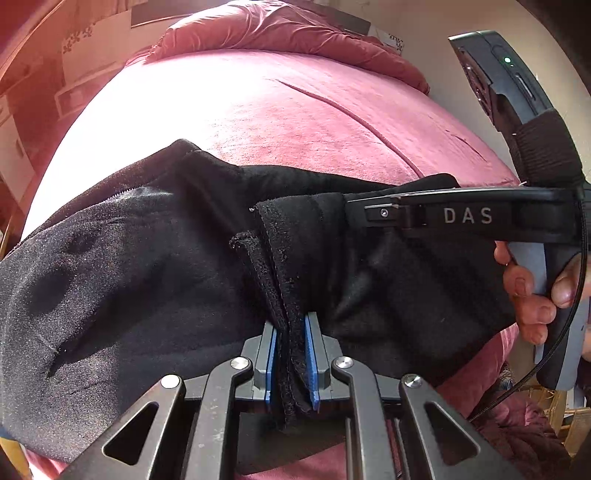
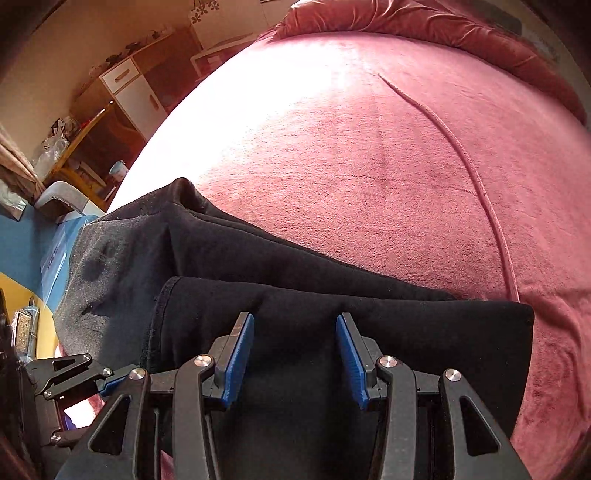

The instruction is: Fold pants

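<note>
Black pants (image 1: 147, 258) lie across the near edge of a bed covered by a pink blanket (image 1: 295, 110). My left gripper (image 1: 291, 354) is shut on a bunched, layered hem edge of the pants, which stands up between its blue pads. My right gripper (image 1: 349, 208) shows side-on at the right with a hand (image 1: 528, 295) on its handle, its tips at the top of a raised fold. In the right wrist view my right gripper (image 2: 295, 354) stands open over the folded pants (image 2: 258, 251). Smooth cloth lies between its pads, which stay apart.
A rumpled pink duvet (image 2: 406, 18) lies at the far end of the bed. A long ridge (image 2: 480, 184) runs down the blanket (image 2: 369, 166). Left of the bed stand a white and wood cabinet (image 2: 133, 92) and clutter on a blue floor (image 2: 22, 236).
</note>
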A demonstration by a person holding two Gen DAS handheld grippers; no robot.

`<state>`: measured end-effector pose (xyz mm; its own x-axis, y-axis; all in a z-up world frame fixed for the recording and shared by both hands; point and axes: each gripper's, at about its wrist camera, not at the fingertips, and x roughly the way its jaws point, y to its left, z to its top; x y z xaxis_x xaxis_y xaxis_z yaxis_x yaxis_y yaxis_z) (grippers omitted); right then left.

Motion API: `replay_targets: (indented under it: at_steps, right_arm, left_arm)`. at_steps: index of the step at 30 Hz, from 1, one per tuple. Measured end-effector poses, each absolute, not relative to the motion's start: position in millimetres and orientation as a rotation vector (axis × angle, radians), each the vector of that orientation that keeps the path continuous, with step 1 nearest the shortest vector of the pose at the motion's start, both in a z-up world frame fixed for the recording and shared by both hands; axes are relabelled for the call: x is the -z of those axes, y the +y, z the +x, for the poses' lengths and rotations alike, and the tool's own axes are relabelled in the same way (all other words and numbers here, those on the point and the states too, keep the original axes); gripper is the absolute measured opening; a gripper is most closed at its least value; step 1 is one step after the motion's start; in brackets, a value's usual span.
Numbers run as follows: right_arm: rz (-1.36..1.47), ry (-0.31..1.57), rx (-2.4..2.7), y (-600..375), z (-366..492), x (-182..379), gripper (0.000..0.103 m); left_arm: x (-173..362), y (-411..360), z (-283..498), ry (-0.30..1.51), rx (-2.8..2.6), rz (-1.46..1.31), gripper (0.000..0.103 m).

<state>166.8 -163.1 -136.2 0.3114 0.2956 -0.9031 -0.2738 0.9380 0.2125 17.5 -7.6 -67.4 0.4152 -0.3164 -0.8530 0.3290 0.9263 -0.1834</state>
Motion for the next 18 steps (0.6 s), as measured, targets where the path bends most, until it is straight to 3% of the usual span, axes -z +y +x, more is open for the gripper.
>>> replay_targets:
  at_steps: [18]
  right_arm:
    - [-0.047,1.162,-0.326,-150.0,163.3,146.1,0.05]
  left_arm:
    - [76.2,-16.4,5.2,1.058,0.381,0.007,0.017]
